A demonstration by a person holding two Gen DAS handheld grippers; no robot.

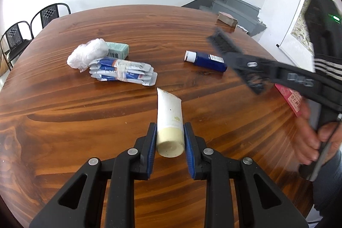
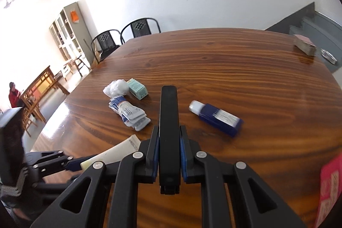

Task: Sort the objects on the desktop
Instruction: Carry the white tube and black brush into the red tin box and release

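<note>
On the left of the wooden tabletop a crumpled white plastic bag touches a small teal box, which lies just behind a taped bundle of blue-and-silver sachets; the bundle's long axis runs left to right in the left wrist view.

Near the middle, the left tongs are closed onto the capped end of a white tube. The tube's long axis runs straight away from the camera, its flat crimped end pointing toward the far side of the tabletop and tilted a little up.

Further right, a dark blue bottle lies on its side on the tabletop, its white cap pointing left and its base right.

The right tongs are shut on a black brush, gripping its handle. The brush's long axis runs along the fingers, away from the camera; in the left wrist view the brush hangs above the tabletop, bristled end pointing left.

At the right edge lies a red packet, partly hidden.
</note>
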